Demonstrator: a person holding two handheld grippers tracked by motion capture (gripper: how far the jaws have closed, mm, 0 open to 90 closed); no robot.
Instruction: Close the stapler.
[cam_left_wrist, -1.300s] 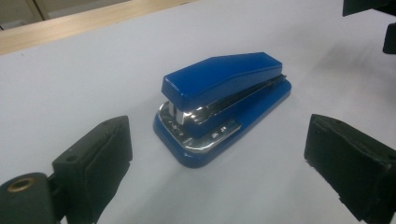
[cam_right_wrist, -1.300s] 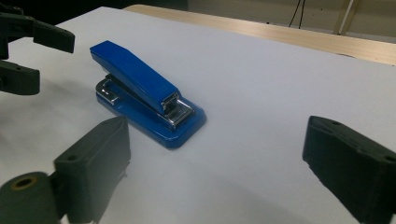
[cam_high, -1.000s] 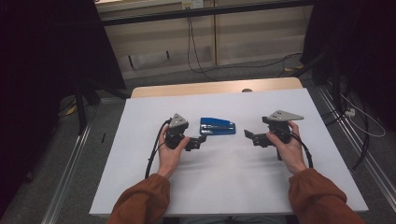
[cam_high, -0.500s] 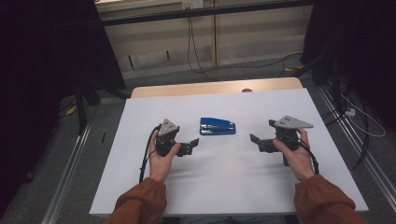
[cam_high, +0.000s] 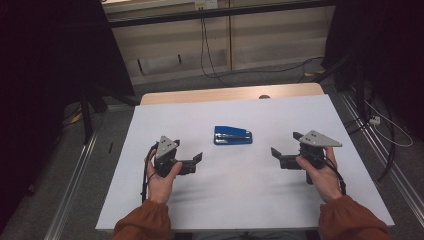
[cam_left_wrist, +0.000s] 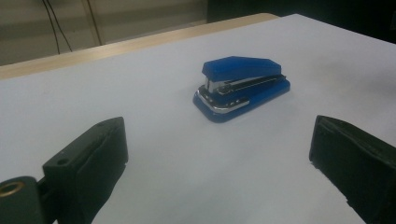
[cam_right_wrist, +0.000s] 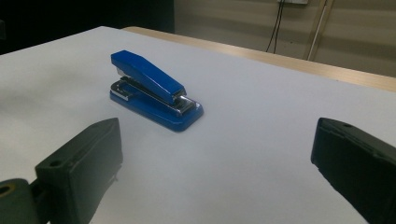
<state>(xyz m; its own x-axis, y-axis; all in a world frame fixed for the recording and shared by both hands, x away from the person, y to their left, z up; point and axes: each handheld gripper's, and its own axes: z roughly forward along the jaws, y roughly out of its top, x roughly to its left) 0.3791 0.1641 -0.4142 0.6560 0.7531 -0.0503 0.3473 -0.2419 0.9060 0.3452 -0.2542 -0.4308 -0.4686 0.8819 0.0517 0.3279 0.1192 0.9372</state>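
I hold both tongs wide and empty: left tongs (cam_high: 196, 161), right tongs (cam_high: 278, 155). Between them, slightly ahead, lies the blue stapler (cam_high: 232, 135); I read no lettering on it.

The high view looks forward and down from above the person's side of the white table (cam_high: 240, 200), taking in the whole tabletop and the dim floor and wall beyond. The left gripper view sits low and close over the table, looking along its own jaws toward the blue stapler (cam_left_wrist: 240, 86). The right gripper view does the same from the opposite side, seemingly a little nearer. All three views share the stapler (cam_high: 232, 135) (cam_right_wrist: 154, 88) and the surrounding tabletop.
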